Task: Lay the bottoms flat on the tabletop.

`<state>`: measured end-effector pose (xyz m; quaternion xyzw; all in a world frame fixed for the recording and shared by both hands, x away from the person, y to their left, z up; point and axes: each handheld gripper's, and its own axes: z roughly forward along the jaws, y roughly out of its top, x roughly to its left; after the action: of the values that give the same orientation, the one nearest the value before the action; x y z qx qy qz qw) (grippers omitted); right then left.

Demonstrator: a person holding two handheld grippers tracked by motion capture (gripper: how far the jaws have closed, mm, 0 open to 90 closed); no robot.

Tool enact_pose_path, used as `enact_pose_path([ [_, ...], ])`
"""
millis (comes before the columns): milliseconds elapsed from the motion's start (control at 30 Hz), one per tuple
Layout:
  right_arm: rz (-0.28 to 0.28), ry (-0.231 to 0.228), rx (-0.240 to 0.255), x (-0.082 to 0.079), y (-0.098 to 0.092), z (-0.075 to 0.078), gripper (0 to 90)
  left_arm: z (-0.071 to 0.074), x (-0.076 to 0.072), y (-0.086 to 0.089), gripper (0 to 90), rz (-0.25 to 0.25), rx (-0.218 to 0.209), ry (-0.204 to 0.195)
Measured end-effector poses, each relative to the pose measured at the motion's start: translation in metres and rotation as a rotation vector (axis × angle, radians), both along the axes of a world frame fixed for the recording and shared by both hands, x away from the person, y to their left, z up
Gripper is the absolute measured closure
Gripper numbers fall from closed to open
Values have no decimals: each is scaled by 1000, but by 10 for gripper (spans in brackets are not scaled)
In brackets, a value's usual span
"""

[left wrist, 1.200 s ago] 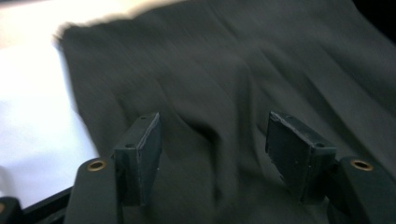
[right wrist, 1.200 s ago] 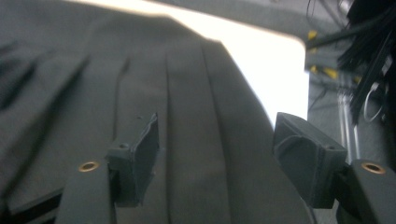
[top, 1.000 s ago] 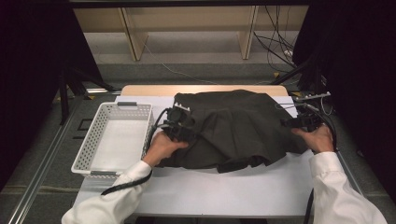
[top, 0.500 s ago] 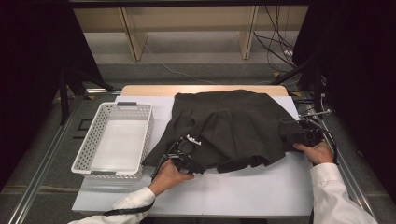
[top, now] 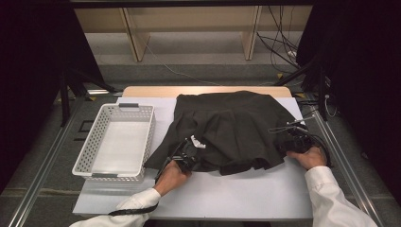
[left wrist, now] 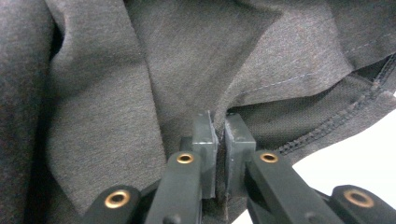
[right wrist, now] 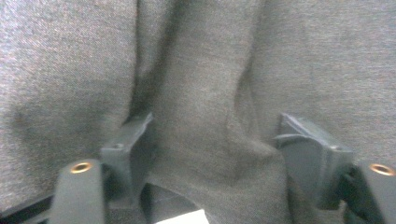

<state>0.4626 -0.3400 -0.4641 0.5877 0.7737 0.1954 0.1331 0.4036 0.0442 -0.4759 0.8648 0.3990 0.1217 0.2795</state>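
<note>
From the high view I can't make out my right gripper [top: 294, 140] tips; the dark garment [top: 231, 127] hides them. The right gripper view is blurred, and the garment runs past its edges.

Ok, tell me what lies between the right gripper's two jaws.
A fold of the dark grey garment lies between the right gripper's wide-apart jaws, in the right gripper view; they have just been closing.

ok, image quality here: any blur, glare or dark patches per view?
High view: sharp, evenly lit at the table, black at both side edges; the dark cloth shows little fold detail. Left gripper view: cloth weave and hem stitching crisp, bare table at lower right blown out white. Right gripper view: soft and grainy throughout, jaw edges smeared, a small white patch at the bottom edge.
</note>
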Motion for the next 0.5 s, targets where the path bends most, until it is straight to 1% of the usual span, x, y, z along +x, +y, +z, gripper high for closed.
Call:
enact_pose_path([
  [33, -3, -2, 5, 0, -1, 0, 315, 1, 0, 1, 819, 0, -18, 22],
  [67, -1, -2, 9, 0, -2, 0, 314, 3, 0, 2, 732, -10, -47, 55],
  [100, -2, -3, 13, 0, -3, 0, 311, 4, -2, 3, 588, -26, -82, 85],
  [133, -2, -3, 14, 0, -3, 0, 307, 5, -4, 2, 501, -57, -90, 111],
  [167, -2, -2, 14, 0, -3, -1, 306, 6, -7, -1, 451, -87, -81, 127],
  [200, 0, -3, 13, 0, -3, -1, 306, 6, -11, -5, 386, -102, -75, 125],
  [233, -2, -2, 15, 0, -3, -1, 305, 6, -14, -10, 327, -109, -67, 118],
  [333, -2, -3, 12, 0, -3, -1, 305, 2, -15, -24, 229, -112, -38, 128],
  [400, -4, -2, 14, 0, -3, -1, 304, 0, -14, -29, 227, -95, -20, 88],
  [433, -5, -2, 14, 0, -3, -1, 304, 0, -14, -31, 279, -79, -14, 59],
  [467, -5, -2, 14, 0, -3, -1, 304, 0, -13, -31, 391, -77, -7, 39],
  [500, -5, -2, 14, 0, -3, -1, 304, 0, -13, -31, 464, -78, -4, 27],
])
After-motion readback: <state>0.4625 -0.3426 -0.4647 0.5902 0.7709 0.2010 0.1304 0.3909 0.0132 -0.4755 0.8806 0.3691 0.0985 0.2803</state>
